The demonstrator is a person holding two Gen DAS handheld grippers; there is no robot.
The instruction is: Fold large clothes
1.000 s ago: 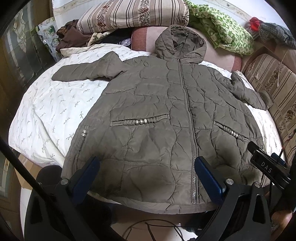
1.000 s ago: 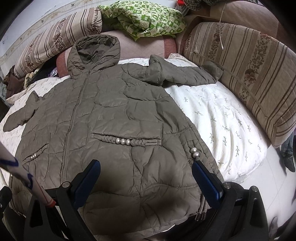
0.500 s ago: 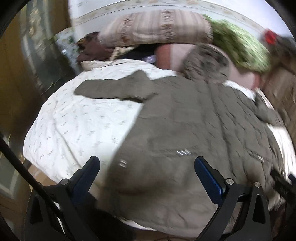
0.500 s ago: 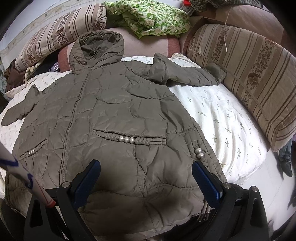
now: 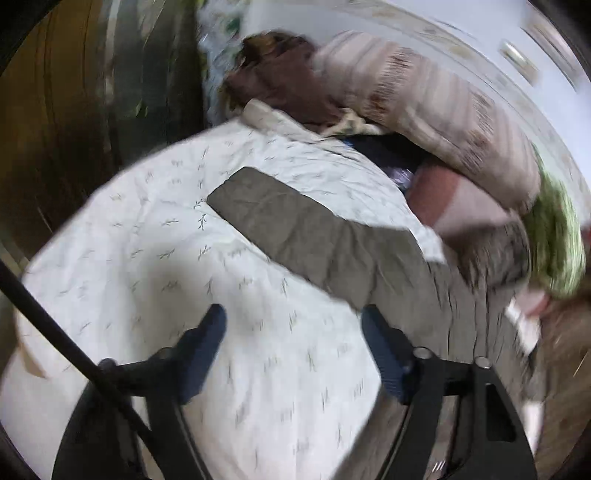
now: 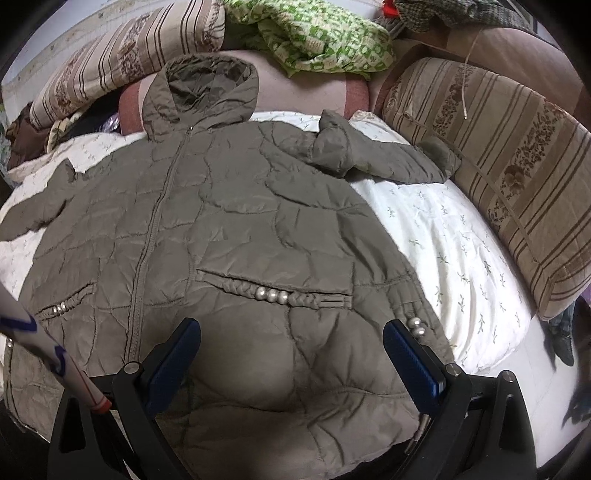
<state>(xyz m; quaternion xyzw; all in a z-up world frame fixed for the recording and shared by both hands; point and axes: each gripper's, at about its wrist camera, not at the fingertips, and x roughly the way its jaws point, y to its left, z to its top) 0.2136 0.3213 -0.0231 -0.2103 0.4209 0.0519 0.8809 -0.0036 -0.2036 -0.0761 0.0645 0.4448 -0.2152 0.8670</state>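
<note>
My left gripper has its two blue fingers spread wide with nothing between them, hovering over the white leaf-print bedsheet; this view is blurred. Just beyond its right finger lies one sleeve of the olive quilted jacket, stretched flat across the sheet. My right gripper is likewise wide apart and empty, poised above the jacket's hem, with no contact I can make out. The jacket lies face up, zipped, hood toward striped pillows and a green patterned cloth.
</note>
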